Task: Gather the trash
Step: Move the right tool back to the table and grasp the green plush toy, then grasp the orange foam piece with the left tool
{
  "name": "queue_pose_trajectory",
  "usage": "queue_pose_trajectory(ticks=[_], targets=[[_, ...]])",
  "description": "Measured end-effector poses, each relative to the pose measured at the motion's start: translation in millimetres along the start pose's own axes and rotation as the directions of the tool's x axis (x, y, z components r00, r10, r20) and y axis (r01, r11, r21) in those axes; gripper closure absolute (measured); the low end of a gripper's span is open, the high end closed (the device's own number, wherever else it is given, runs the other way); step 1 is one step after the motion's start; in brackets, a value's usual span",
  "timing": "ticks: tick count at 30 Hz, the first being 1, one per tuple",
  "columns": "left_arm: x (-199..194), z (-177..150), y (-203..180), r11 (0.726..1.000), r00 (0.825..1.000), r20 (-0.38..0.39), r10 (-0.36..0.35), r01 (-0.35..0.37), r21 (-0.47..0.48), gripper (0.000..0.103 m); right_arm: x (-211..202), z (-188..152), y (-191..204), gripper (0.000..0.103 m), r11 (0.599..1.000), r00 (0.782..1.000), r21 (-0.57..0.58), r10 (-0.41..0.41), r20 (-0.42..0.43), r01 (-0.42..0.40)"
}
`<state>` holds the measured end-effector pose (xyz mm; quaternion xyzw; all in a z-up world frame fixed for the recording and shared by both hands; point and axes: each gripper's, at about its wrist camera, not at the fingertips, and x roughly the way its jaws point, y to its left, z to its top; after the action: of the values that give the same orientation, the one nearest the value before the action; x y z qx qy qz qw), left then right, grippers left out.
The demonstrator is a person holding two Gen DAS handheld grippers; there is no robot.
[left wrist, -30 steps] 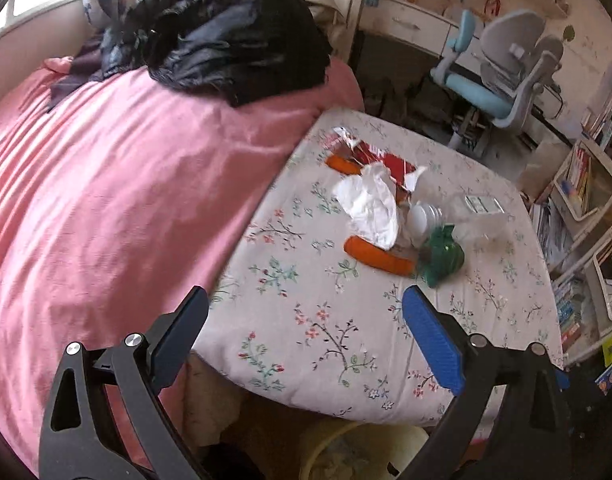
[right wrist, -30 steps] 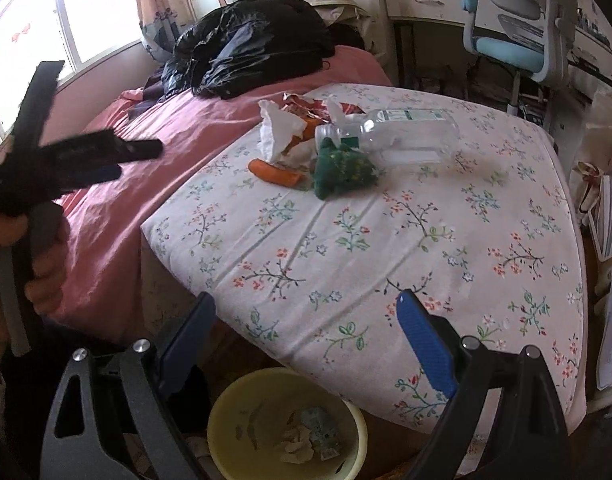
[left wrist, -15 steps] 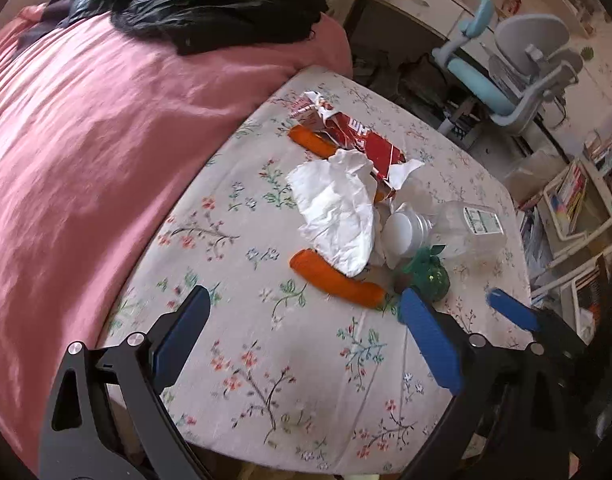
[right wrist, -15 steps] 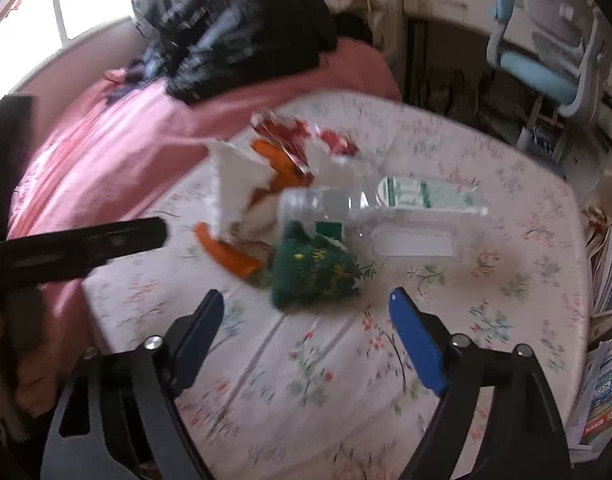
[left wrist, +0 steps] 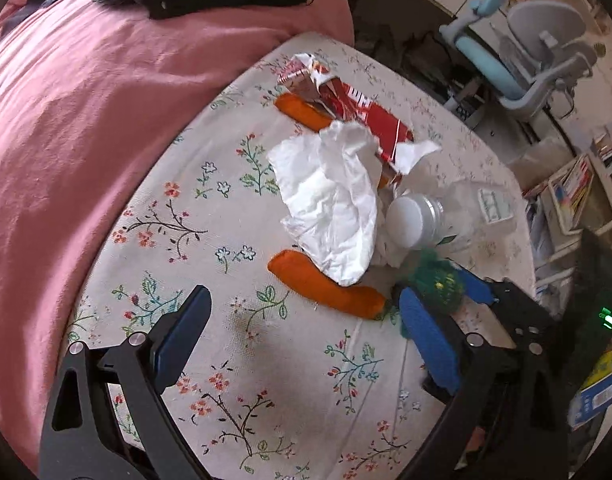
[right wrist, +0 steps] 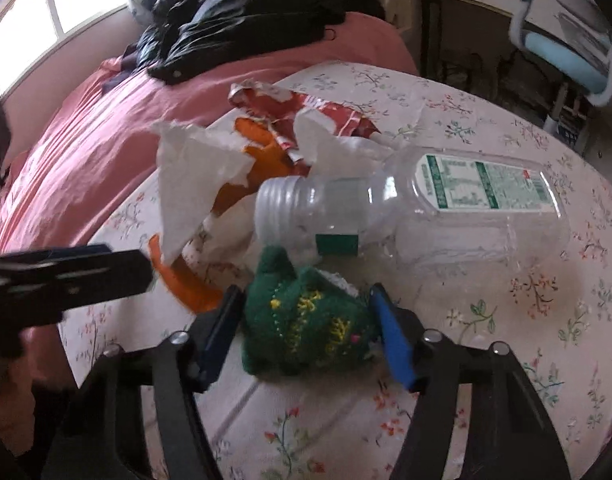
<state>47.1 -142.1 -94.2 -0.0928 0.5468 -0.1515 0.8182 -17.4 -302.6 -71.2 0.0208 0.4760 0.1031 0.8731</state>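
The right gripper (right wrist: 306, 320), jaws open, is straddling the green knit toy (right wrist: 306, 324) just beside the bottle (right wrist: 426, 216); close squarely, avoiding the bottle. The left gripper (left wrist: 301, 320) is hovering open.

Knitted toy (right wrist: 306, 320) lies before the bottle (right wrist: 418, 208), tissue (right wrist: 189, 184) to its left.

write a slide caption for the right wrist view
Right gripper open around a green knitted toy beside an empty plastic bottle on the floral tablecloth.

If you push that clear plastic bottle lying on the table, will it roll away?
Probably a little. The clear bottle lies on its side, looks empty and so likely light. The green knitted toy and the crumpled tissue sit close by its neck and might stop it.
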Motion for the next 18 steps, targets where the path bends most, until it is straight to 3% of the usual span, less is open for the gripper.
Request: queue_pose_trajectory(ticks=[4,11,15,18], targets=[[8.3,-3.5,-1.3,1.0,1.0,-0.015,0.027,-0.027,-0.011,0.013,-21.2,-13.0,-4.0,0.048,1.0,1.0,-0.018,-0.01,-0.012,0.01],[17.0,-7.5,-24.1,0.988,0.99,0.031,0.14,-0.142,0.066,0.013,-37.9,-29.1,-27.8,0.047,0.998,1.0,0.066,0.009,-0.026,-0.007],[20.5,-6.9,-29.7,0.975,0.979,0.069,0.191,-0.197,0.104,0.018,-36.2,-28.2,-29.3,0.044,0.996,0.999,0.083,0.021,-0.033,-0.018],[19.6,-5.1,-29.1,0.966,0.971,0.092,0.22,-0.23,0.116,0.031,-36.5,-27.9,-26.5,0.043,0.997,0.999,0.074,0.03,-0.032,-0.027]])
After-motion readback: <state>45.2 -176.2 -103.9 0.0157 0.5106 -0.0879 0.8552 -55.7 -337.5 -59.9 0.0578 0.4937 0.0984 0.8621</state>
